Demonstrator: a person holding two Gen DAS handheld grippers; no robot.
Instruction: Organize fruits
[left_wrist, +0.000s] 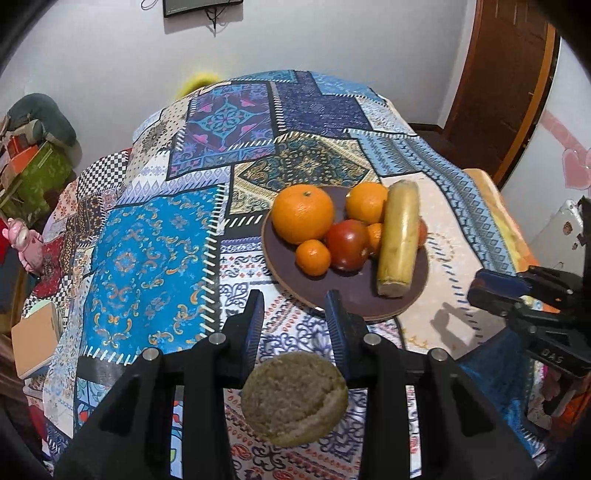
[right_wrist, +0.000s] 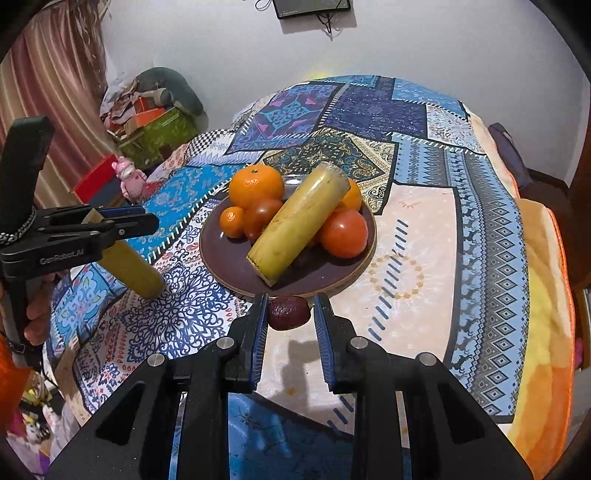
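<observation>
Now the left gripper (left_wrist: 293, 308) holds a yellow banana piece (right_wrist: 131, 266) between its two fingers, lifted above the patterned cloth (left_wrist: 155, 236). The right gripper (right_wrist: 290, 306) has its fingers pulled close together, with nothing pinched; a small dark fruit (right_wrist: 289, 312) lies on the cloth just past the tips. Nearby, the brown plate (right_wrist: 221, 258) holds oranges (right_wrist: 256, 184), tomatoes (right_wrist: 343, 232) and another banana piece (right_wrist: 295, 225).
</observation>
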